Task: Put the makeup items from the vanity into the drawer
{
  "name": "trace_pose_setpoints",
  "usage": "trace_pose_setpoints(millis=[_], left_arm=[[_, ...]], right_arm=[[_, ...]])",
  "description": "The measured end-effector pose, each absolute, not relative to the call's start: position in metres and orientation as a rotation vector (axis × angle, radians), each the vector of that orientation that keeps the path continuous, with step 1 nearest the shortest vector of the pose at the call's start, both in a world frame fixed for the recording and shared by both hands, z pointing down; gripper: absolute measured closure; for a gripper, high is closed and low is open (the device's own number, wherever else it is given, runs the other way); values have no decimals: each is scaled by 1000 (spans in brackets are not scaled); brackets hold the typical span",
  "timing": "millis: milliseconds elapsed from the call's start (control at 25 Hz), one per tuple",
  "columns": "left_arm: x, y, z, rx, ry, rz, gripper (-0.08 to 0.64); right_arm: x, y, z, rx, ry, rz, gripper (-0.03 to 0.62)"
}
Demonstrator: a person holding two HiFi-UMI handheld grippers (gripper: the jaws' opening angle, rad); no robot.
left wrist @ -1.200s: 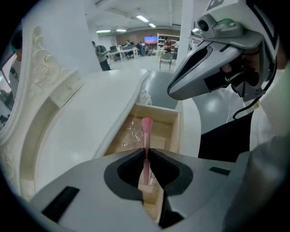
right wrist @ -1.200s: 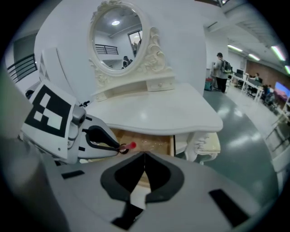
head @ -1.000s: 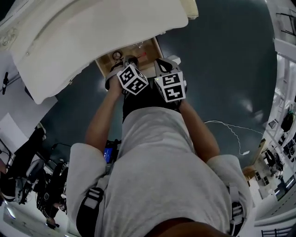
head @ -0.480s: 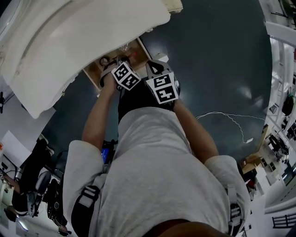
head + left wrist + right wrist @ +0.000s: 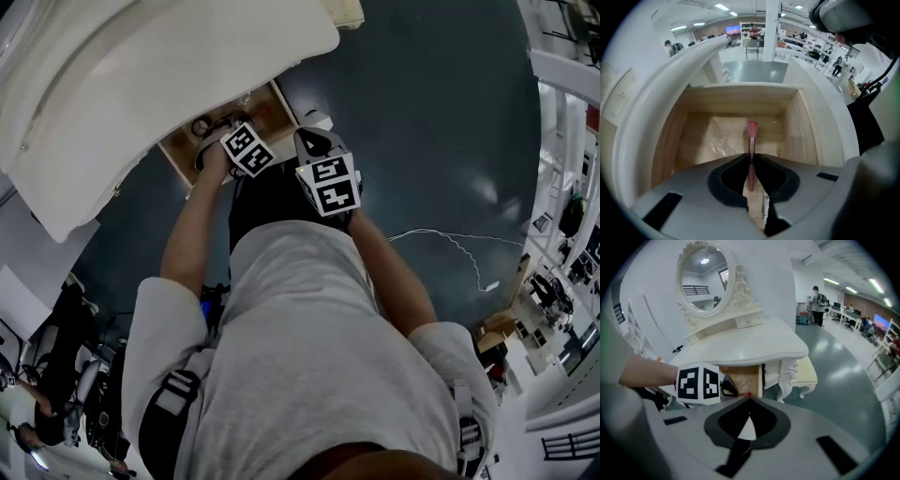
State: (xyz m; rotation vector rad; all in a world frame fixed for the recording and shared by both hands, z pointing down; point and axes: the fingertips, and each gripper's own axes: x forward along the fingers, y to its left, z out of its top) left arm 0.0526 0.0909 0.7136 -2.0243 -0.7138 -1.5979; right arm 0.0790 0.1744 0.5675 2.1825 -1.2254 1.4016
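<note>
Wearer: a grey short-sleeved shirt (image 5: 319, 356) fills the near part of the head view, both bare forearms reaching forward toward the vanity.
Right gripper: the right gripper (image 5: 749, 399) is held just in front of the vanity, short of its drawer; the jaws are pressed together with nothing between them.
Left gripper: the left gripper (image 5: 751, 157) sits beside the right one and closer to the vanity, reaching over the drawer's front edge, clenched on a slim pink-red makeup stick (image 5: 751, 140).
Makeup stick: pinched near its lower half, it points away from the jaws over the drawer floor, with its wider pink end farthest out.
Drawer: an open box of pale bare wood (image 5: 740, 99), pulled out from under the vanity top; a crinkled clear plastic sheet (image 5: 717, 143) lies on its bottom left of the stick.
Vanity: a white painted table with a curved, glossy top (image 5: 740, 348) and carved legs.
Mirror: an oval glass in an ornate white frame (image 5: 704, 280) stands on a raised shelf at the back of the vanity.
Stool: a cream cushioned seat (image 5: 806, 371) stands beside the vanity's carved leg.
Floor: dark teal, smooth and shiny (image 5: 422, 122); a thin white cable (image 5: 450, 237) trails across it, well apart from the vanity.
Room: a large open hall behind the vanity, with strip lights (image 5: 876, 284) on the ceiling, desks, and a standing person (image 5: 817, 301) far off.
</note>
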Motion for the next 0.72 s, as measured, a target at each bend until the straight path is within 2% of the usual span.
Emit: trace_pose_setpoints(millis=[720], left_arm=[[53, 79, 693, -2161, -590, -1550, 512]], right_arm=[[78, 156, 568, 2126, -1292, 1349, 577]])
